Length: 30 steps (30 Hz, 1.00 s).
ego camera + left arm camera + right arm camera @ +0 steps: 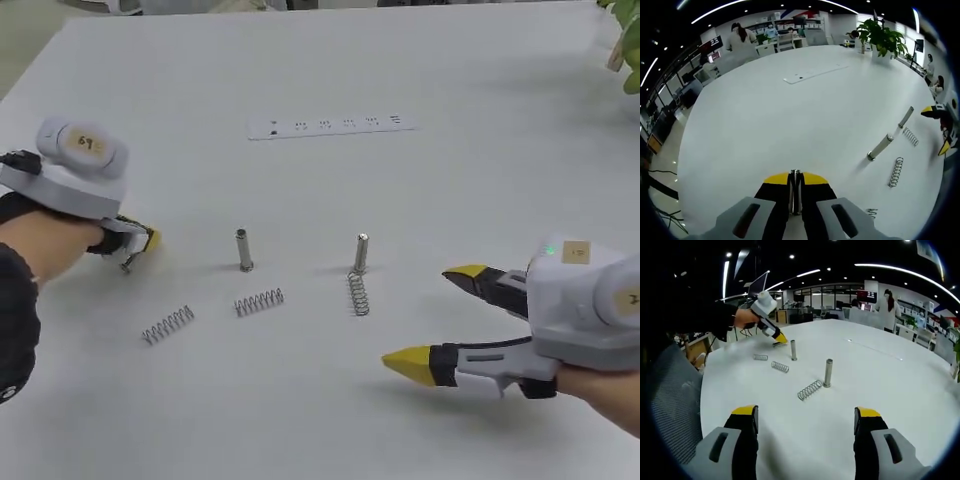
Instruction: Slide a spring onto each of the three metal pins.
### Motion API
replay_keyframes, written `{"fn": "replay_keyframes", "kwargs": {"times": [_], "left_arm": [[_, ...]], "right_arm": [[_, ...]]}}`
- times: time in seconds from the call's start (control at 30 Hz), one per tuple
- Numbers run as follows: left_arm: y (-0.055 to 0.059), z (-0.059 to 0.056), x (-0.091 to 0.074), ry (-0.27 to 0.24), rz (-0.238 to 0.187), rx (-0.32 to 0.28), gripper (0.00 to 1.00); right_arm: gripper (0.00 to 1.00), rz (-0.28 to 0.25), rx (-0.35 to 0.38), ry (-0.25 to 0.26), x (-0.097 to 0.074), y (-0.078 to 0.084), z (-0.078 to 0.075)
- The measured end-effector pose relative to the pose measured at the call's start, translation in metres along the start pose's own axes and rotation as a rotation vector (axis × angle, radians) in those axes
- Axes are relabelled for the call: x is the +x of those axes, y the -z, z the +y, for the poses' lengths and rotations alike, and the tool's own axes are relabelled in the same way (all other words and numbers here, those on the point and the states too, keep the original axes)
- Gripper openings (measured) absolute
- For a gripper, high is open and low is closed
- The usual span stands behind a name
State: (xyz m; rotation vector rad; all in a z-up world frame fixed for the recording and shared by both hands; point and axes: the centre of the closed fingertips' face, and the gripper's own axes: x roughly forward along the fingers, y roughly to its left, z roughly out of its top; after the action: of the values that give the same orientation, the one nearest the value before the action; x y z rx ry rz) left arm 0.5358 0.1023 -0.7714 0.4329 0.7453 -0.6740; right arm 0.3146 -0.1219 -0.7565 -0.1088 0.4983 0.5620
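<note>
Two metal pins stand upright on the white table (pixel 320 420): one (pixel 243 250) left of centre, the other (pixel 361 253) to its right. Three springs lie flat in front of them: left (pixel 167 324), middle (pixel 259 301), and right (pixel 358 293), the last one beside the right pin's base. At the left, my left gripper (pixel 142 245) is shut on a third metal pin (pixel 795 192), held low near the table. My right gripper (pixel 435 317) stands open right of the springs with nothing between its jaws. From the right gripper view, the spring (pixel 810 389) lies just ahead.
A white power strip (pixel 330 125) lies flat farther back on the table. A green plant (pixel 625 45) stands at the far right corner. Office desks and a person (pixel 740 37) are beyond the table's far edge.
</note>
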Motion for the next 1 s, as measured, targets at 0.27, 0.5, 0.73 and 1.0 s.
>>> {"fn": "replay_keyframes", "kwargs": {"times": [0.27, 0.5, 0.73, 1.0], "left_arm": [[0.0, -0.006, -0.016, -0.001, -0.02, 0.0, 0.0], [0.002, -0.008, -0.029, -0.003, -0.034, -0.005, 0.0], [0.004, -0.009, -0.037, -0.004, -0.049, -0.009, 0.0], [0.008, -0.012, -0.047, -0.003, -0.064, -0.013, 0.0]], "right_arm": [[0.77, -0.006, -0.01, -0.004, 0.0, -0.004, 0.002], [0.77, -0.009, -0.022, -0.008, 0.0, -0.007, 0.003], [0.77, -0.009, -0.032, -0.014, 0.001, -0.009, 0.007], [0.77, -0.003, -0.043, -0.022, 0.002, -0.01, 0.011]]}}
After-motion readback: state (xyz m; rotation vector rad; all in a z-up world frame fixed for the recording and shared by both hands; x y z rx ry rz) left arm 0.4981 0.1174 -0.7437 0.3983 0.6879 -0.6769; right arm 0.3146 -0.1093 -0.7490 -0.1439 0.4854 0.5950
